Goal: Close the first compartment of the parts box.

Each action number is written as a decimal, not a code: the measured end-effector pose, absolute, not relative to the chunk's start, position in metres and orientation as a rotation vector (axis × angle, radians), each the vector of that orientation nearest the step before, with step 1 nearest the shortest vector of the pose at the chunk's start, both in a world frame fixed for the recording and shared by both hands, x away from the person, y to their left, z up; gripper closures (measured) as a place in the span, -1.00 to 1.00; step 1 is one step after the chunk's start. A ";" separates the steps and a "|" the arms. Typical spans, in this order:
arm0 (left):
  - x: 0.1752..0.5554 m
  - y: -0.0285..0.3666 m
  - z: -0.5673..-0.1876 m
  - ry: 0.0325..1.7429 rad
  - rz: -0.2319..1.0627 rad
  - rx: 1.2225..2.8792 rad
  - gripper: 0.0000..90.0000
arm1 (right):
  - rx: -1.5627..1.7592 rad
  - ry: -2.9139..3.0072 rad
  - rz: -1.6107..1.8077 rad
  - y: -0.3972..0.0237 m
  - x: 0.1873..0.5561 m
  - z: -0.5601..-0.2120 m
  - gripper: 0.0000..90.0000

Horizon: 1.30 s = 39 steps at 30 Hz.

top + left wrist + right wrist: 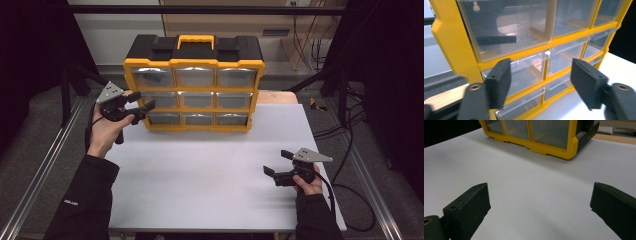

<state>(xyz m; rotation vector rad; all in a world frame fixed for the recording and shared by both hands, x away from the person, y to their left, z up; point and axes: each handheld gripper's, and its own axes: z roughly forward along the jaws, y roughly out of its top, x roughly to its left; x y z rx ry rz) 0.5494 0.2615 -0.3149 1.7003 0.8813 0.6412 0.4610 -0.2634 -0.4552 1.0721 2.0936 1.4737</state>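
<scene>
Left gripper point(141, 106) fingers released, nothing between them, sitting at the left edge of the drawer cabinet point(194, 85) in the upper centre of the high view. Right gripper point(279, 164) fingers also spread and empty, lower right, well apart from the cabinet, above the white counter point(200, 175).

Left gripper view: fingers point(498, 82) apart, framing the clear middle-row drawers point(529, 72); yellow frame point(454, 42) runs down the left of the frame. No contact visible.

Right gripper view: fingers point(469, 207) wide at the bottom corners, bare counter point(529, 195) between; cabinet base point(544, 147) at the top of the frame.
</scene>
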 end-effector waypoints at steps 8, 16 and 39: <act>0.538 0.266 -0.326 0.853 0.591 1.699 -0.77 | 1.075 2.098 1.471 -0.263 0.461 -0.456 -0.93; 0.527 0.268 -0.339 0.831 0.547 1.697 -0.93 | 1.074 2.098 1.470 -0.263 0.461 -0.456 -0.93; 0.502 0.272 -0.392 0.789 0.479 1.729 -1.00 | 1.064 2.100 1.468 -0.262 0.461 -0.456 -0.93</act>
